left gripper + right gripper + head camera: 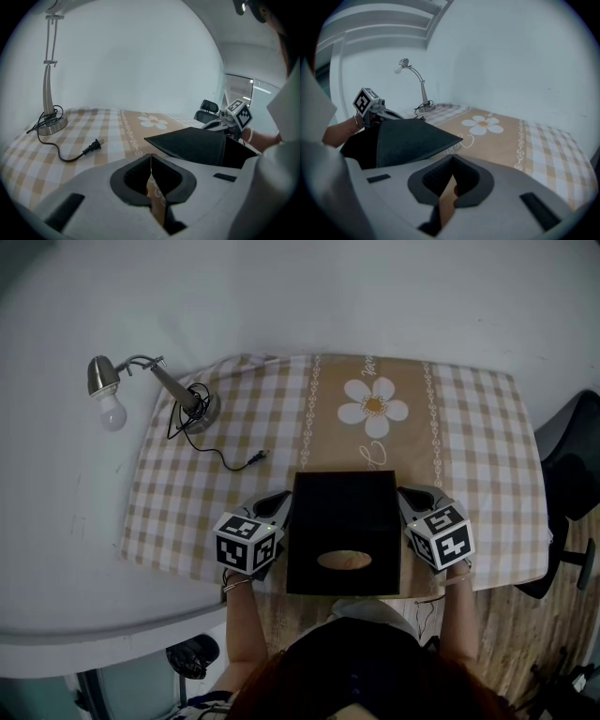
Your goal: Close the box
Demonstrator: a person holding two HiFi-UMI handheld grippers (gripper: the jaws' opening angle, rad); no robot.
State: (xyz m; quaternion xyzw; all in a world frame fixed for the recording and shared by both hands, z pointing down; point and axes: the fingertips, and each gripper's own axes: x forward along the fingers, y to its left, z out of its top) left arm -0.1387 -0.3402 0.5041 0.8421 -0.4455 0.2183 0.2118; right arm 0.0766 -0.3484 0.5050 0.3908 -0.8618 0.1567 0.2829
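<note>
Black and matt, probably stiff card, the box (343, 521) sits on the checked tablecloth (469, 427) at the near edge of the table, directly in front of the person and between the two grippers. In the gripper views its lid panel (192, 143) stands raised at a slant over the dark interior, so the box is not yet closed. An oval opening (344, 560) shows tan near the front; whether it is a window or a handle cut-out is hard to tell from above.

I judge the box light and rigid but easily dented, and smooth enough to slide on the cloth. It is best steadied at one side wall while the free edge of the lid is pushed down, not pinched.

The left gripper (151, 158) lies just beside the box's left wall, its jaws pressed together on nothing. The right gripper (452, 160) lies just beside the right wall, likewise pressed together and empty.

Count: one box, one lid, two grippers, one desk lamp (172, 385) and one loose plug (256, 457).
</note>
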